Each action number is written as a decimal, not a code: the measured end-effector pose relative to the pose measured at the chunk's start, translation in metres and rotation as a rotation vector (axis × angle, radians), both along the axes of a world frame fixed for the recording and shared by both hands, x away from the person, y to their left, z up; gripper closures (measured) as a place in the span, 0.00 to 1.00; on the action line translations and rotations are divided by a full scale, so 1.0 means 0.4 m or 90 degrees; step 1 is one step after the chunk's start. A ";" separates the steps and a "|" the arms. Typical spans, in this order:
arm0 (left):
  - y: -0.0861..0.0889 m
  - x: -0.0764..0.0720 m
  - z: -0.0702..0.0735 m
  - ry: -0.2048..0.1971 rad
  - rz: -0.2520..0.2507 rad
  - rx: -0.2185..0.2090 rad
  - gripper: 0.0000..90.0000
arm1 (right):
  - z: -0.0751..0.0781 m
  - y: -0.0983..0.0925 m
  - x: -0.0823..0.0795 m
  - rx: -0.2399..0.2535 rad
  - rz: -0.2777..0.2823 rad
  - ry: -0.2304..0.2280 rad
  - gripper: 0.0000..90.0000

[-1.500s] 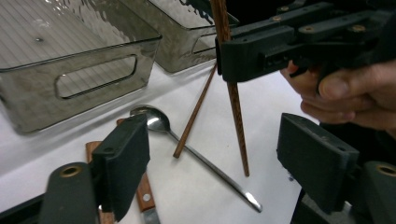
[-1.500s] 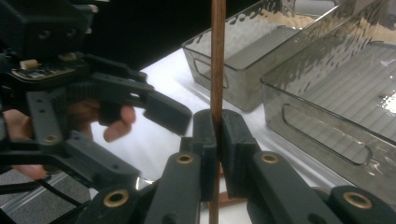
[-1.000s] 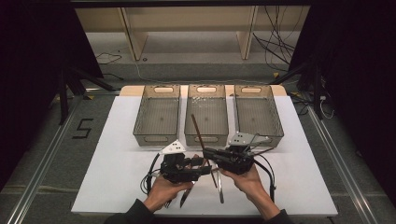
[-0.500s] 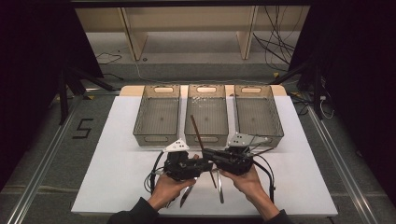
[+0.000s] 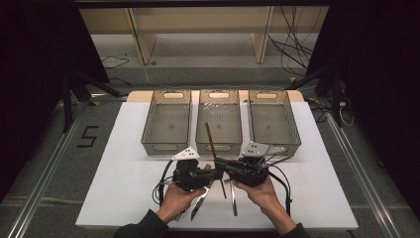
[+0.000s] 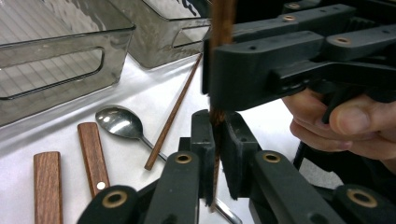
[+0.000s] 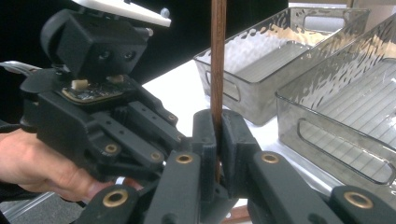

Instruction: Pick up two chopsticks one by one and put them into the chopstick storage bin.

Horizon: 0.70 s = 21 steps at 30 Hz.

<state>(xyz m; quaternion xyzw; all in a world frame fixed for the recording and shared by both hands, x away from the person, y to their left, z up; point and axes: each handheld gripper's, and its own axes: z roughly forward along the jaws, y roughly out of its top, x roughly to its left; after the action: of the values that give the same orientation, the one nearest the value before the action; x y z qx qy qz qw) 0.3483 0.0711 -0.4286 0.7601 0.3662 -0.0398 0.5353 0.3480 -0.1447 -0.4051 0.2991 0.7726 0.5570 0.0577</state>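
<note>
Chopstick [image 5: 214, 148]: a dark wooden stick standing nearly upright at the lower middle of the high view, gripped low down by both tongs at once. In the right gripper view the right gripper [image 7: 215, 140] has its jaws drawn narrow on the stick, pads pressing its sides, and the stick rises straight up out of frame. In the left gripper view the left gripper [image 6: 215, 140] has just been closing its jaws, and they now sit tight on the same chopstick, directly under the other tool's black body.

Behind the hands, across the middle of the high view, three clear bins stand side by side on the white table [image 5: 124, 148]: the left bin [image 5: 167, 124], the middle bin [image 5: 219, 121] and the right bin [image 5: 274, 121]. At the left of the left gripper view, a second chopstick [image 6: 173, 112], a spoon [image 6: 119, 122] and two wooden handles [image 6: 92, 156] lie on the table.

I judge this to be a handover or regrasp: the stick is shared between the two tools so one can take it over. The next move seems to call for one gripper to let go while the other keeps its clamp firm, so the stick neither tips nor slides, then for it to be carried to one of the bins; which one, I cannot tell.
</note>
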 end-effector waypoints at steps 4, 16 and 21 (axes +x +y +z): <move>0.004 0.002 0.003 -0.001 0.001 0.008 0.94 | 0.002 -0.001 -0.002 0.003 -0.003 -0.006 0.87; 0.109 0.058 0.057 -0.001 0.048 0.029 0.94 | 0.024 -0.061 -0.016 -0.021 -0.033 -0.027 0.48; 0.167 0.086 0.091 -0.007 0.072 0.039 0.94 | 0.008 -0.085 -0.033 -0.041 -0.042 -0.032 0.41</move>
<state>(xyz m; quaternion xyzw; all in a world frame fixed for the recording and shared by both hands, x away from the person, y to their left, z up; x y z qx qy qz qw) 0.3828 0.1377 -0.3921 0.7547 0.4066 0.0059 0.5148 0.3347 -0.1785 -0.4019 0.3084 0.7779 0.5373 0.1052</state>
